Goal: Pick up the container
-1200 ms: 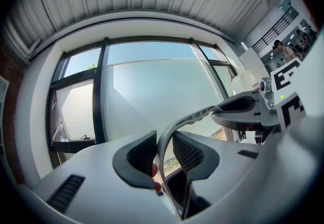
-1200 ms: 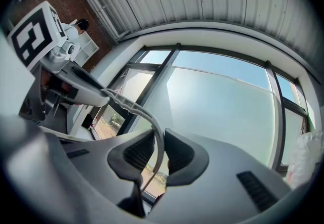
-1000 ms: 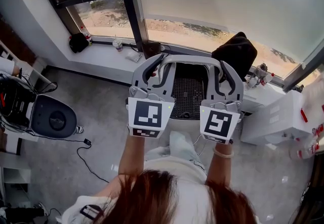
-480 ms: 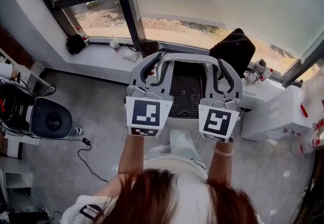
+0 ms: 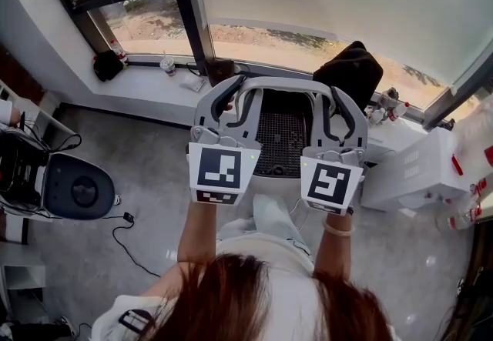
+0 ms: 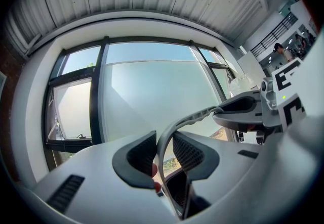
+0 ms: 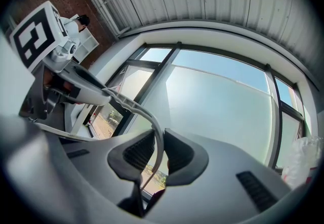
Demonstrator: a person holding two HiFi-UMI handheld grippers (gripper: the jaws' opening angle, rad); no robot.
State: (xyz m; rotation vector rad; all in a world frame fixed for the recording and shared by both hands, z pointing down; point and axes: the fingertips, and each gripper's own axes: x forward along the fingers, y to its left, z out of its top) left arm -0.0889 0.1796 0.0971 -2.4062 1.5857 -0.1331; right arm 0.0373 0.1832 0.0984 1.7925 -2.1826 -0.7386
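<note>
Both grippers are clamped on the container (image 5: pixel 277 84): left gripper (image 6: pixel 163 154) and right gripper (image 7: pixel 156 154) each pinch its thin grey rim between the pads. The gripper views show only that rim against the window (image 6: pixel 152 91). The head view adds the rest (dark mesh bottom (image 5: pixel 281 139)), with the container at frame centre, off the floor (image 5: pixel 154 201).

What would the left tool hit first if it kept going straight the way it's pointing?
The left tool is clamped on the rim of the container, so that travels with it. Past the rim, the first thing in line looks like the frosted window pane, though how far off it is can't be judged.
</note>
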